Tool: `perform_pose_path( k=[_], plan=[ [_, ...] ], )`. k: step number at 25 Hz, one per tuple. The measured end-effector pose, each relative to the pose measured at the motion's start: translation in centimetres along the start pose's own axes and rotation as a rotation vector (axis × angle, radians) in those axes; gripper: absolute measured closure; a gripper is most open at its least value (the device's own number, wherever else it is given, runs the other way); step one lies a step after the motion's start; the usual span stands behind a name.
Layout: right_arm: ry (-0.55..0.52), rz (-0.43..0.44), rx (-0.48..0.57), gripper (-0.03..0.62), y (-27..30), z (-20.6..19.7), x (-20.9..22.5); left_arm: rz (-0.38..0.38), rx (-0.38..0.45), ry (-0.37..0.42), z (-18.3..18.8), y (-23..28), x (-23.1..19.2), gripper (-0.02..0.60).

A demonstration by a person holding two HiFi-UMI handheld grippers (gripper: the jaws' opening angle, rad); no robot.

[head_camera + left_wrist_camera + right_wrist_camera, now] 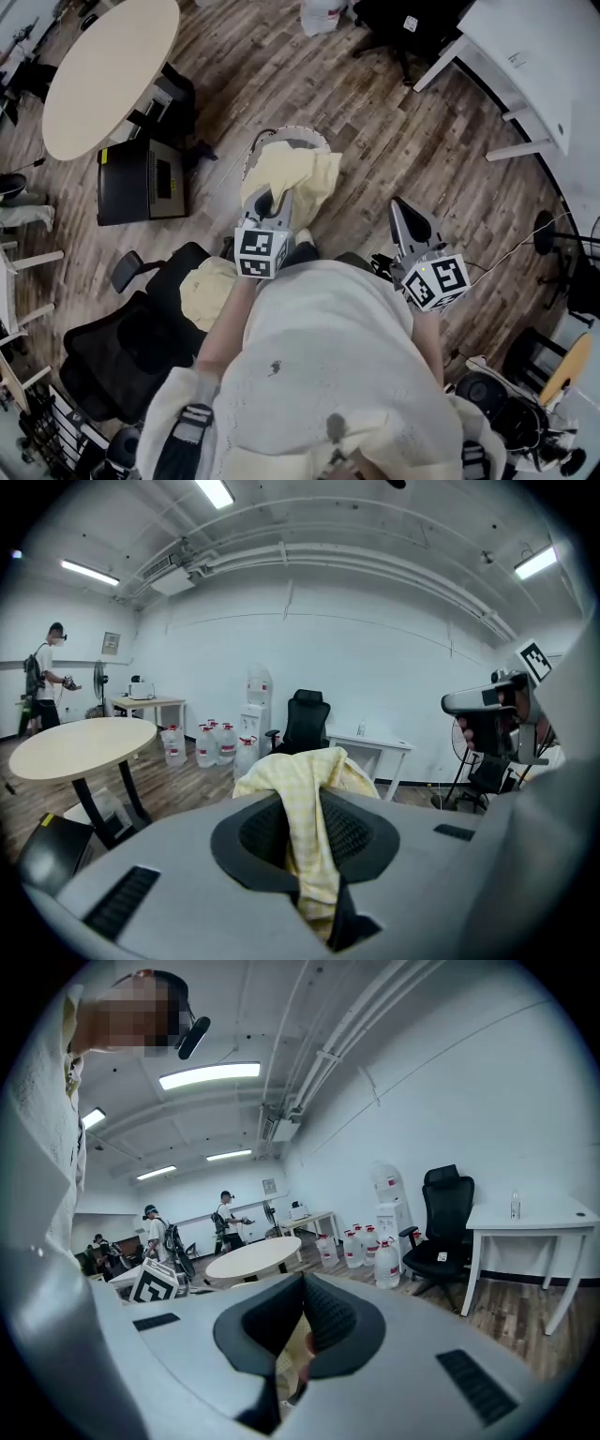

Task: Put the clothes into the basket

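Clothes of pale yellow show in two places. One, a yellow checked cloth (pixel 300 178), is pinched between the narrow jaws of the left gripper (pixel 265 203). In the left gripper view the fabric runs down through the gap between the pads and bunches up over the tips. From the head view this cloth spreads over the basket (pixel 307 132), whose white rim shows beyond and to the left of the fabric. Whether the cloth already rests inside the basket or only hangs above it cannot be told. A second yellow cloth (pixel 208 291) lies on the seat of a black office chair (pixel 131 349), on the person's left and apart from the basket. The right gripper (pixel 401 208) is held level just right of the basket, over the wooden floor (pixel 403 131). Its jaws meet at the tips and grip nothing. A round table (pixel 108 66) stands well beyond the chair.
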State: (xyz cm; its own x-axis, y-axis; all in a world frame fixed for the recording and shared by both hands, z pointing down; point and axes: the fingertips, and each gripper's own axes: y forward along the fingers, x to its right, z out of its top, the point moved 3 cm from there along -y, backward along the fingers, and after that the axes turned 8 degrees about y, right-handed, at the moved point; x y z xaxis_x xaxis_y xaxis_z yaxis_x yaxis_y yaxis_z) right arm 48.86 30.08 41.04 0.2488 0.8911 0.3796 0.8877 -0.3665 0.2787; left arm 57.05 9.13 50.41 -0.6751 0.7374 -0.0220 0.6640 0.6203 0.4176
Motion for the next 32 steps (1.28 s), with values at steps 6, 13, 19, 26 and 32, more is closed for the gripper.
perform_pose_path(
  k=[6,13,19,26,32],
  plan=[
    [0.002,-0.027,0.017,0.586,1.4,0.8,0.2,-0.024,-0.083,0.009,-2.4,2.5,-1.7,0.502],
    [0.019,-0.071,0.018,0.585,1.7,0.7,1.0,-0.043,-0.156,0.001,-5.0,4.7,-2.8,0.502],
    [0.031,-0.082,0.016,0.586,1.8,0.6,2.9,-0.036,-0.222,0.001,-6.9,7.3,-2.6,0.502],
    [0.025,-0.080,0.028,0.586,3.2,2.0,4.9,-0.018,-0.301,-0.008,-9.3,10.5,-3.3,0.502],
    [0.025,-0.118,0.034,0.586,3.5,2.5,6.7,-0.027,-0.378,-0.004,-11.7,13.2,-4.0,0.502]
  ],
)
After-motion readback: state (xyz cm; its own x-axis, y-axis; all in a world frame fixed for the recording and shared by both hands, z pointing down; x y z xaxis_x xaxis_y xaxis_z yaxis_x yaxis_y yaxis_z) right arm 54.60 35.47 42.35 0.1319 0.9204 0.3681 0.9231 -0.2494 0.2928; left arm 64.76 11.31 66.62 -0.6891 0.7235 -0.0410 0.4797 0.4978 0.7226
